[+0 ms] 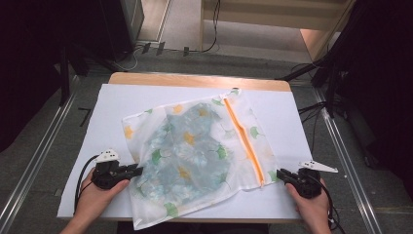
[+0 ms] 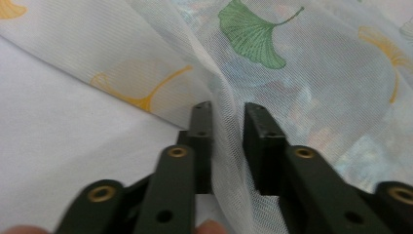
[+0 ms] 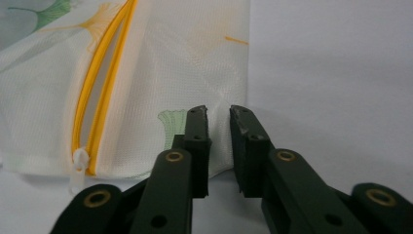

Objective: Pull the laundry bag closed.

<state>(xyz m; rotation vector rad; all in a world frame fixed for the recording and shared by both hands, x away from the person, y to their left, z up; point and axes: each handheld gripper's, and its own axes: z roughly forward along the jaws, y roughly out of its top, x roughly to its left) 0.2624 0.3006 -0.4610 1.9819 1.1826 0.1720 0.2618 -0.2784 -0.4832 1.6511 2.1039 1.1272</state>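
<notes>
Two hands come in from the near edge of the table, one at each side. The left hand (image 1: 95, 197) holds the left gripper (image 1: 138, 170) low and flat, pointing across toward the mesh laundry bag (image 1: 195, 151). Its jaws are pulled in narrow with a fold of the bag's thin mesh (image 2: 226, 146) pinched between them at the bag's near left edge. The right hand (image 1: 311, 204) holds the right gripper (image 1: 279, 173) the same way, low and pointing inward. Its jaws are narrow too, with the bag's near right corner (image 3: 219, 141) caught between them, just beside the end of the orange zipper (image 1: 243, 141) and its white pull (image 3: 78, 168).

The bag lies flat on the white sheet (image 1: 146, 97) in the middle of the table, printed with green and yellow leaves. Something blue-green, maybe folded cloth (image 1: 187, 146), shows through it. Farther off, the wooden table edge (image 1: 195, 80) peeks out.
</notes>
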